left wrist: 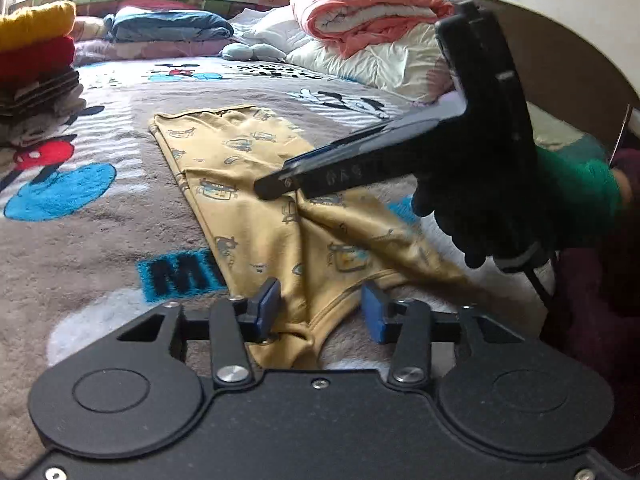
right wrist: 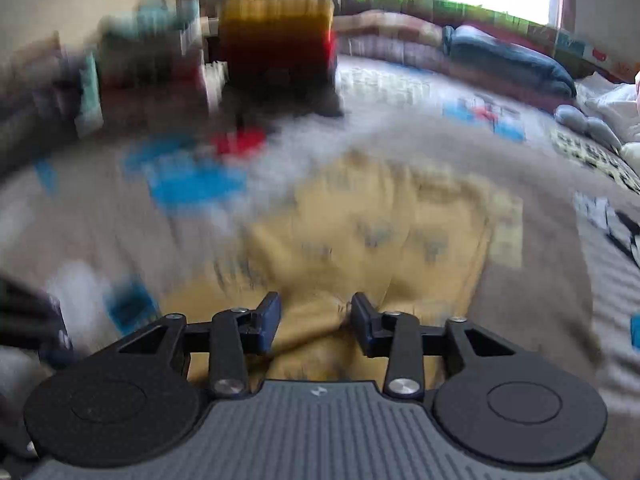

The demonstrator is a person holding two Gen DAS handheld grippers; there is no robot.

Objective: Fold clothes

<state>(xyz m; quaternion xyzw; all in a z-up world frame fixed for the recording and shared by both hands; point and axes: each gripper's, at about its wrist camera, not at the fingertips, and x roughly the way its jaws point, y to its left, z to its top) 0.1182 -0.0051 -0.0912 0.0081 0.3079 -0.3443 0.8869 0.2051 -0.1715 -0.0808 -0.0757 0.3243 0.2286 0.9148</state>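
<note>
A yellow printed garment (left wrist: 256, 196) lies on the bed's cartoon blanket (left wrist: 100, 216). My left gripper (left wrist: 320, 308) is open, its blue pads astride the garment's near hem, which bunches between them. My right gripper (left wrist: 280, 184), held by a black-gloved hand, hovers tilted over the garment's right side in the left wrist view. The right wrist view is motion-blurred: the right gripper (right wrist: 316, 320) is open with yellow cloth (right wrist: 380, 240) bunched between its pads, not clamped.
A stack of folded clothes (left wrist: 36, 60) stands at the left of the bed; it also shows in the right wrist view (right wrist: 276, 48). Rolled pink and white quilts (left wrist: 368, 28) and a blue folded blanket (left wrist: 168, 28) lie at the back by the window.
</note>
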